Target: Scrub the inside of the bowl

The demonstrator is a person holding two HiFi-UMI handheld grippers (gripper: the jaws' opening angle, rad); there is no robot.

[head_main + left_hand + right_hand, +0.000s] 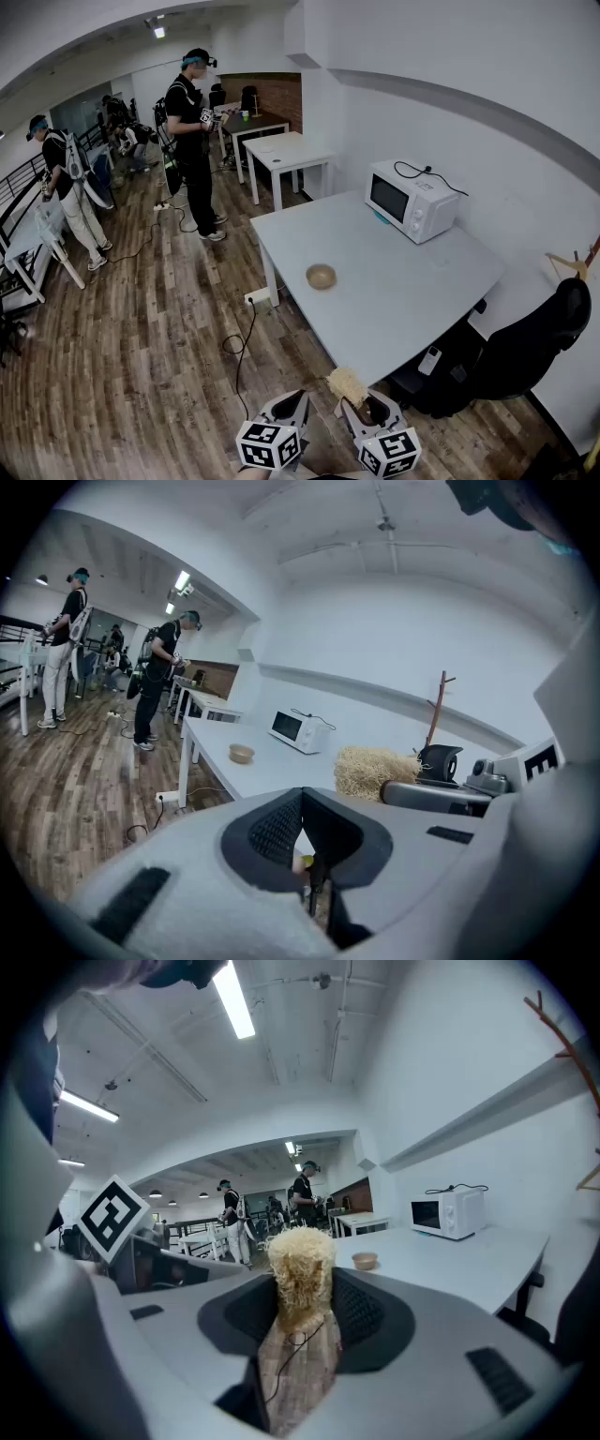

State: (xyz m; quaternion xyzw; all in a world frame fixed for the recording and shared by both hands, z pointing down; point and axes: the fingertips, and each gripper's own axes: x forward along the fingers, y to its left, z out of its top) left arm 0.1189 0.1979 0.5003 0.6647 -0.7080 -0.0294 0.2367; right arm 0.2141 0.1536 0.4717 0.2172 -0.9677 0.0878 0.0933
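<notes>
**Scrubber in hand, bowl yet to be reached**

The wooden floor (141,356) takes up most of the head view, with other people (195,141) standing far off across it. The white tabletop (403,291) runs away from the viewer along the wall, carrying a white microwave (412,199) at its far end.

Both grippers sit low at the near edge of the head view, over the floor and short of the tabletop's near corner. The left gripper (298,397) has its jaws closed together with nothing between them. The right gripper (366,405) has its jaws clamped on a straw-coloured scrubber (347,384), whose fuzzy head sticks out beyond the tips.

The bowl (321,276), small and tan, stands alone and upright near the tabletop's left edge, well apart from both grippers and the microwave.

By my reading, this is the approach; no scrubbing has begun. The next move calls for carrying both grippers forward over the tabletop. The left jaws would probably need to open and take the rim so that the bowl cannot slide. The right gripper would then tip the scrubber down into the bowl's inside.
</notes>
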